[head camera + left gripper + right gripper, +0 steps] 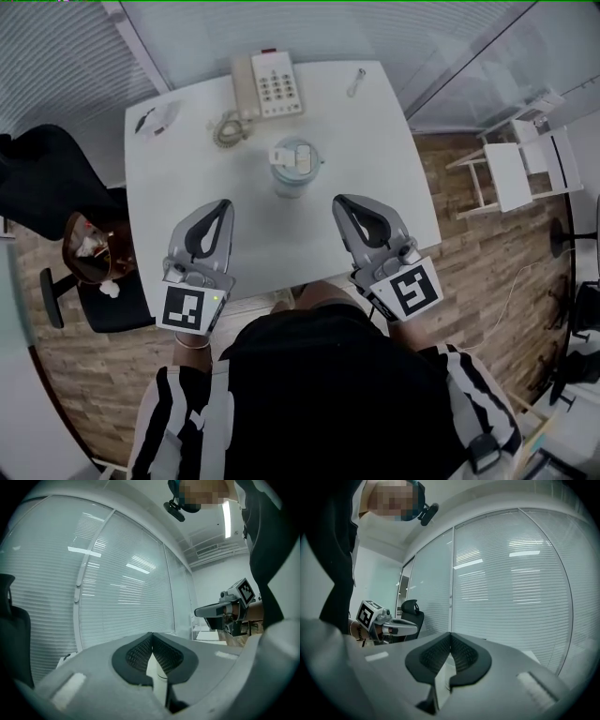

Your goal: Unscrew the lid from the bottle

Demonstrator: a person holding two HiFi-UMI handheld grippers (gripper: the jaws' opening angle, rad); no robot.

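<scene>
A pale blue-green bottle with a white lid stands upright near the middle of the white table. My left gripper hovers over the near left part of the table, shut with nothing between its jaws. My right gripper is at the near right, also shut and empty. Both tips point toward the bottle and stay clear of it. In the left gripper view the jaws meet at the tip and the right gripper shows across. The right gripper view has closed jaws and the left gripper.
A white desk phone with a coiled cord lies at the table's far edge. A pen and small items lie near the far corners. A black chair stands left, white furniture right. Window blinds are behind.
</scene>
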